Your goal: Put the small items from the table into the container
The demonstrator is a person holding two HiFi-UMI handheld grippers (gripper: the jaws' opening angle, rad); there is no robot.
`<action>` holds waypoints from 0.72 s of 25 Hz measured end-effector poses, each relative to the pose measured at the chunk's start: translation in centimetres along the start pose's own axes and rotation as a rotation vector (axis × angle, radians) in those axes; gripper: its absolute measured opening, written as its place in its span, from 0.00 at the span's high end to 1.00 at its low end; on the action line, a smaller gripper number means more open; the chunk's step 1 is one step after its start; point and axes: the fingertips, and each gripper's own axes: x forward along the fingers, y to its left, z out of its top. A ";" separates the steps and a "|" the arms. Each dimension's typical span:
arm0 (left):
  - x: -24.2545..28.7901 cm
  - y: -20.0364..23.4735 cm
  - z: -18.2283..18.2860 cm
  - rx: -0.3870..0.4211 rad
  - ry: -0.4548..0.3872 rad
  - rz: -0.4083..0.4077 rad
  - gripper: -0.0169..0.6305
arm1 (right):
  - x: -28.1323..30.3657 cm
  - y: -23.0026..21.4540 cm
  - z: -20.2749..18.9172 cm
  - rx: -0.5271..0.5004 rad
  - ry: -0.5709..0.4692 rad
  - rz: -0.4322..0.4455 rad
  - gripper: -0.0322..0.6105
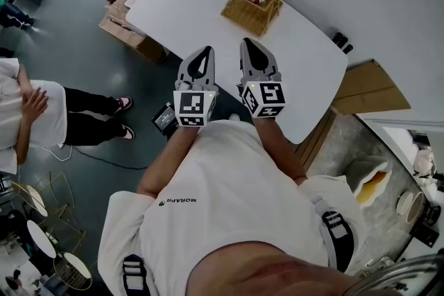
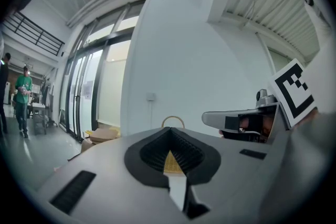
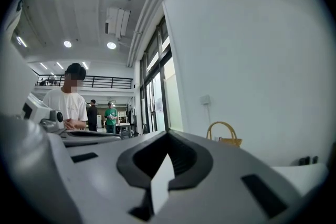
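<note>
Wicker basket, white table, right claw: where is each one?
wicker basket (image 1: 244,14), head view, front woven wall.
white table (image 1: 187,0), head view, bare top.
right claw (image 1: 248,45), head view, closed tips.

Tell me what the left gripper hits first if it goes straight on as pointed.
Probably the wicker basket: it sits centred ahead of the left gripper, with only bare white table between them. Depth and height are hard to judge.
</note>
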 end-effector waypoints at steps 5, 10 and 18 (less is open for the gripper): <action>0.1 -0.1 0.0 -0.001 -0.002 -0.002 0.97 | -0.3 0.7 -0.4 -0.012 0.008 0.010 0.93; 0.2 0.0 0.0 -0.006 -0.007 0.001 0.97 | -0.3 0.7 -0.5 -0.013 0.013 0.013 0.93; 0.0 -0.1 0.2 -0.001 -0.010 0.001 0.97 | -0.6 0.7 -0.9 -0.006 0.020 0.011 0.93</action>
